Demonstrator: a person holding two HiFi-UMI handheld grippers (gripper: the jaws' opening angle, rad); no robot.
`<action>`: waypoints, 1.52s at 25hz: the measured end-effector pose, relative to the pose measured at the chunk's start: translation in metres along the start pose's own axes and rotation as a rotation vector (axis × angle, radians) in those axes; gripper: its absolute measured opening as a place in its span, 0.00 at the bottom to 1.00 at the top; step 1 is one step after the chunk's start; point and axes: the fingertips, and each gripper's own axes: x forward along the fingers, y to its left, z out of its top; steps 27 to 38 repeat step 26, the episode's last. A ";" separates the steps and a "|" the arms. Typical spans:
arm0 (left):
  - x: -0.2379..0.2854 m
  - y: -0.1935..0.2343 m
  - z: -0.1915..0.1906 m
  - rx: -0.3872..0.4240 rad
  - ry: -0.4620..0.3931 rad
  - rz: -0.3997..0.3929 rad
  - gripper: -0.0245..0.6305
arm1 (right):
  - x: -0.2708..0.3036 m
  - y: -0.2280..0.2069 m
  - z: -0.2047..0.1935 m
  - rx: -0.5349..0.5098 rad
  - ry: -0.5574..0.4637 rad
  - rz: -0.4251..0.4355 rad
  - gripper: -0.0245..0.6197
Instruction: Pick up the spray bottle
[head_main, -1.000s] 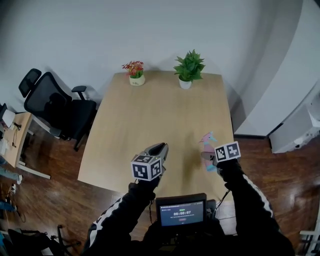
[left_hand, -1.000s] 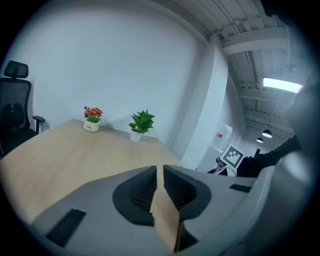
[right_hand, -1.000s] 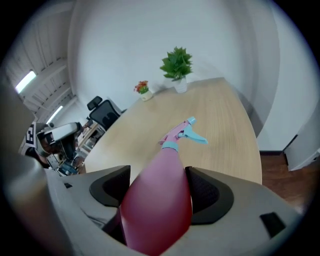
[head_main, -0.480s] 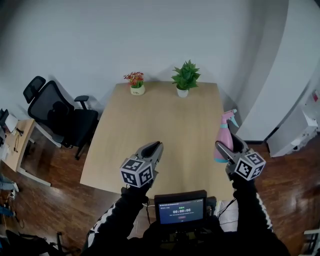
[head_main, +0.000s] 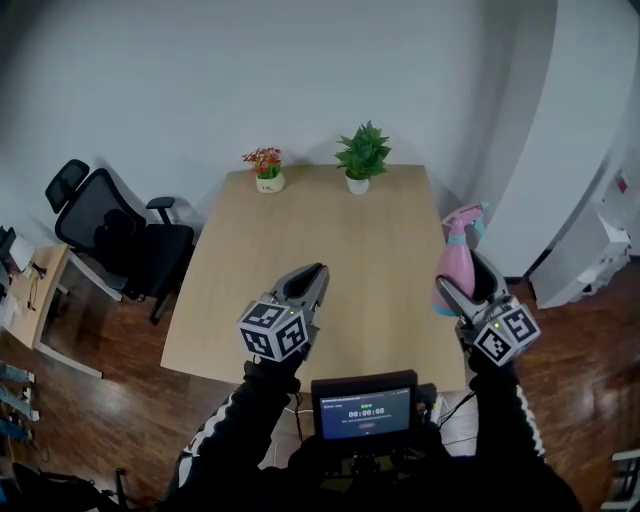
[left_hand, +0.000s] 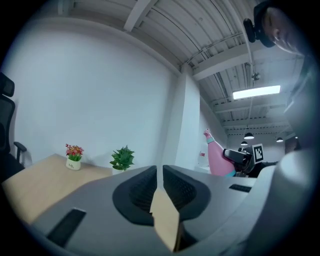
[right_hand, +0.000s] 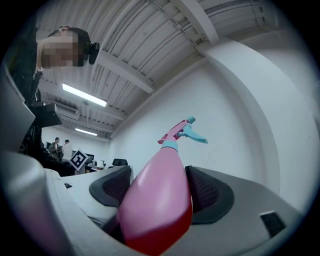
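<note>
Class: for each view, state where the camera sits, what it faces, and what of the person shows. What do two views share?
Head view: on the head, facing down at the table; sleeves, left gripper, right gripper.
Left gripper view: over its shut jaws towards the green plant.
Right gripper view: upward, along jaws clamping the spray bottle.
All three show the spray bottle.
</note>
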 end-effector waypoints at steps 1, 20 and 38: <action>-0.001 -0.001 0.001 0.003 -0.003 0.002 0.11 | -0.001 0.001 0.001 -0.002 -0.003 -0.001 0.61; -0.002 -0.006 0.005 0.010 -0.005 -0.007 0.10 | -0.005 0.005 0.008 -0.041 -0.015 0.007 0.61; -0.004 -0.007 0.007 0.005 -0.004 -0.016 0.10 | -0.004 0.008 0.011 -0.045 -0.017 0.003 0.61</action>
